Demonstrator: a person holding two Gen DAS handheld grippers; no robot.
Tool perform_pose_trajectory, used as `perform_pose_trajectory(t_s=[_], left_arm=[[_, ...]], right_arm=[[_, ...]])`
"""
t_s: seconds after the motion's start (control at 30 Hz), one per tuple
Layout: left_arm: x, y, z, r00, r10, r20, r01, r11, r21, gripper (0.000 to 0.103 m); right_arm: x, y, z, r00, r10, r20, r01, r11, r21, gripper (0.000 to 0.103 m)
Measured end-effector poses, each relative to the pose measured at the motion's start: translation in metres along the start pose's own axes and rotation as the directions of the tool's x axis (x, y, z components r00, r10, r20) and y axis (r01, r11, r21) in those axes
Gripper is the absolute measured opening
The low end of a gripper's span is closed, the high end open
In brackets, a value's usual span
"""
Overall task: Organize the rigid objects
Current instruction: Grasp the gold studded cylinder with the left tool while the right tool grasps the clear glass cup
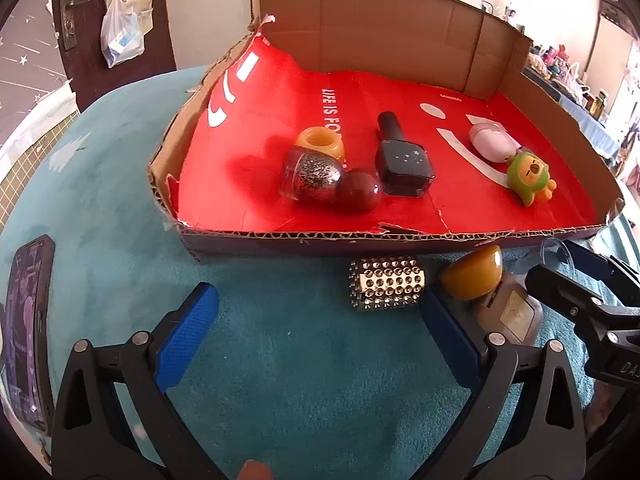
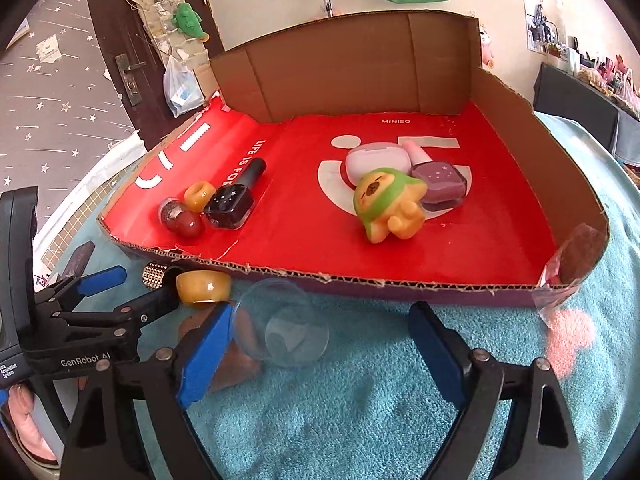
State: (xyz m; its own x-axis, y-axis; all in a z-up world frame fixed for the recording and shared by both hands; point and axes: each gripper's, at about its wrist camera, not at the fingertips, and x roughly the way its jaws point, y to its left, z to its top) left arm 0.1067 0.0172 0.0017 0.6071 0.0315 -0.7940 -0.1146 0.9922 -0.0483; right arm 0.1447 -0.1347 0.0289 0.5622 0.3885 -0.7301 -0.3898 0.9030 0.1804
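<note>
A cardboard tray [image 1: 400, 236] with a red lining [image 2: 304, 240] holds a dark nail polish bottle [image 1: 404, 160], a glitter ball [image 1: 314, 176], a red ball [image 1: 359, 191], an orange ring [image 1: 320, 143], a pink case [image 1: 492, 143] and a green duck toy [image 1: 528, 178]. In front of the tray on the teal cloth lie a studded silver cylinder [image 1: 386, 285], an amber ring [image 1: 474, 272] and a clear dome [image 2: 280, 328]. My left gripper [image 1: 320, 320] is open, empty, just short of the cylinder. My right gripper [image 2: 320, 352] is open around the dome.
A phone [image 1: 28, 328] lies at the left on the cloth. A purple polish bottle [image 2: 442, 180] sits in the tray beside the duck toy [image 2: 390, 204]. A clear-lidded box [image 1: 512, 312] lies under the amber ring. A door and wall stand behind the tray.
</note>
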Motion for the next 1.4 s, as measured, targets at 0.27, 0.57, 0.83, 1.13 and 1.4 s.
perform_pose_trajectory(t_s=[0.27,0.57,0.83,1.13,1.4], left_arm=[[0.001,-0.014,0.004,1.0,0.011,0.018,-0.012,0.998,0.059,0.099],[0.001,-0.02,0.002,1.0,-0.023,0.014,0.022,0.996,0.091,0.075],[0.0,-0.02,0.001,1.0,-0.017,0.021,0.015,0.996,0.092,0.067],[-0.001,-0.025,0.0,0.999,-0.022,0.031,0.018,0.993,0.116,0.042],[-0.004,-0.027,-0.002,0.998,-0.045,0.041,0.039,0.99,0.133,0.029]], right_arm=[[0.0,0.002,-0.001,1.0,0.023,0.0,-0.023,1.0,0.004,0.076],[-0.002,0.006,-0.001,0.997,0.076,0.006,-0.076,0.997,-0.003,0.055],[-0.009,0.007,-0.005,0.999,0.028,0.024,-0.027,0.999,-0.041,0.055],[-0.007,0.016,-0.008,1.0,-0.004,0.027,0.007,0.996,-0.085,0.045],[-0.007,0.014,-0.009,1.0,0.006,0.025,-0.004,0.997,-0.077,0.045]])
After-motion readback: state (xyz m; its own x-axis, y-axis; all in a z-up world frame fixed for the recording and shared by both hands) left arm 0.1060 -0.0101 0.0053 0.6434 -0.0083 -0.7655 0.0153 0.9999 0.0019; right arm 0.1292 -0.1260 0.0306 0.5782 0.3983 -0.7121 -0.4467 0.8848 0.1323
